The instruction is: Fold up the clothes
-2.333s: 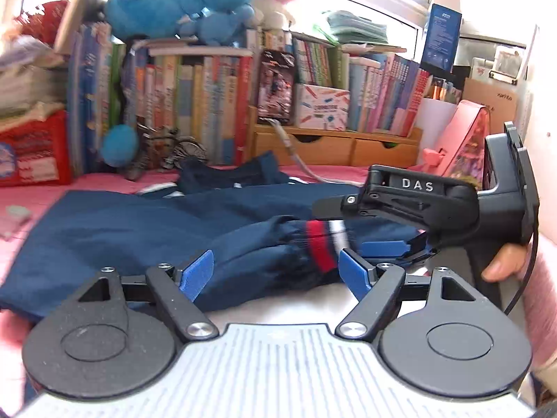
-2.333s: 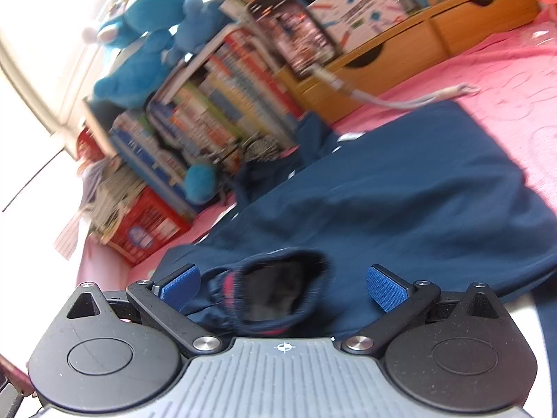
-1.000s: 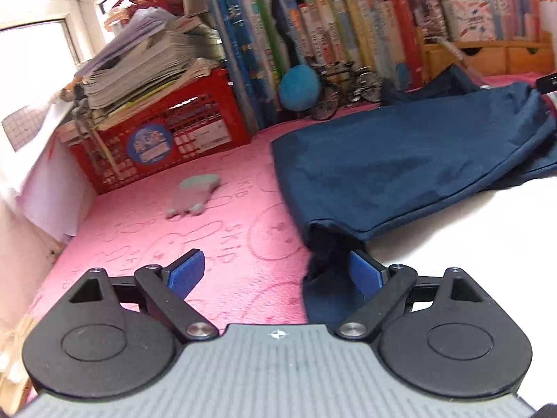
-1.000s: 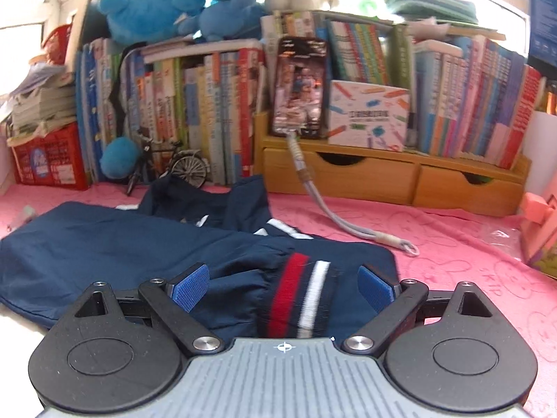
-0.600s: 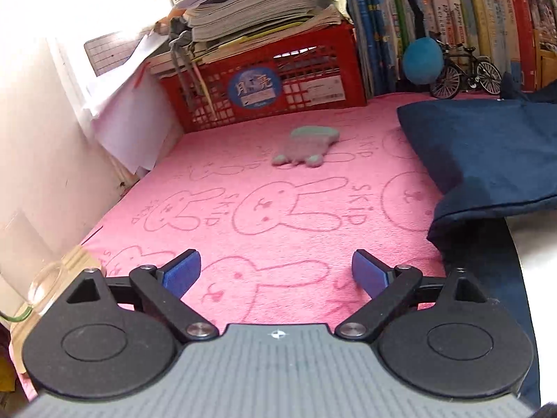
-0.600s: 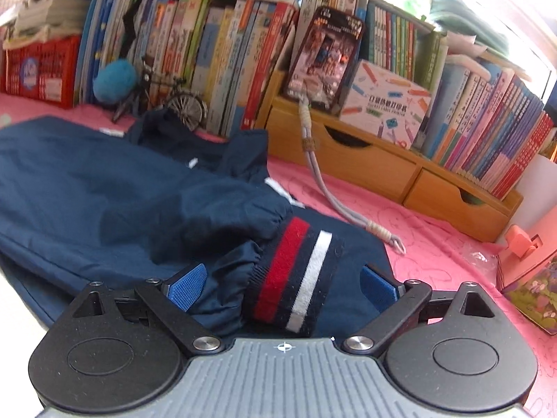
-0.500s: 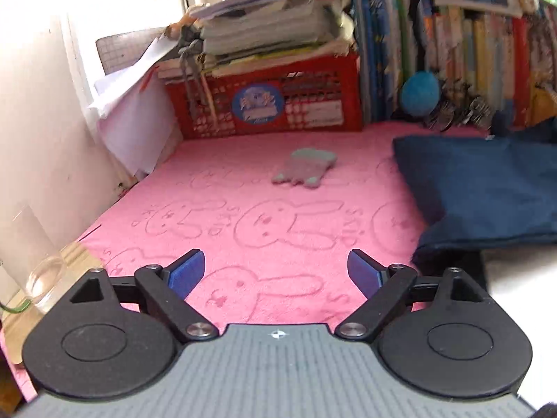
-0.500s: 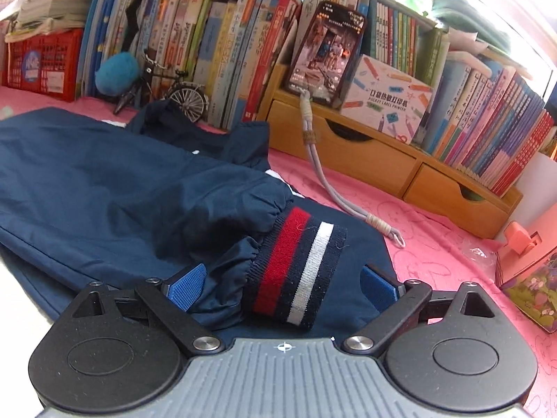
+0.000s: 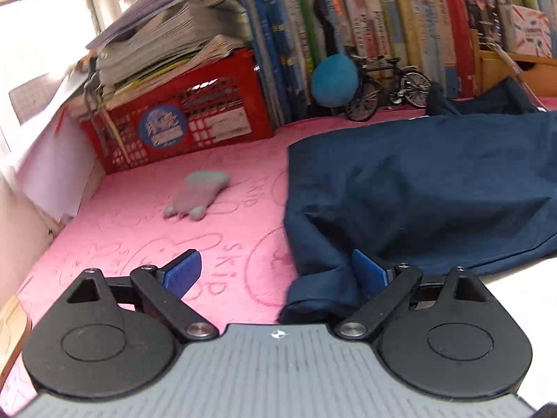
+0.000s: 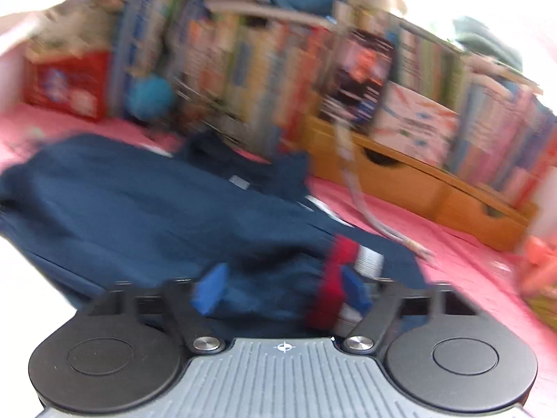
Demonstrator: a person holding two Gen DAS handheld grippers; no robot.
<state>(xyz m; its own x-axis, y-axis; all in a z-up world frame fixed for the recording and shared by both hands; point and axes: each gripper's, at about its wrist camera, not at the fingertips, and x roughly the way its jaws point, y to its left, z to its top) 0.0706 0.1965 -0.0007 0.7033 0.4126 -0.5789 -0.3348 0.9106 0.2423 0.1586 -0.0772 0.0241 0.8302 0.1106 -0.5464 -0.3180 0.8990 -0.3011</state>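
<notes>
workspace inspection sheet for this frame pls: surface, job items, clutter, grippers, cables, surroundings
Surface: pink bunny-print mat, bare white strip at the near right edge.
Job's things: navy jacket spread flat; its red, white and navy striped cuff lies at the near edge.
Clutter: small grey plush on the mat, blue ball, model bicycle.
Grippers: left gripper open, the jacket's near corner beside its right pad. Right gripper has just been closing with the sleeve end and cuff between its pads; blur hides whether they press.
Cables: pale cord trailing from the wooden drawers onto the mat.
Surroundings: red crate under stacked papers, book rows, wooden drawer unit.
</notes>
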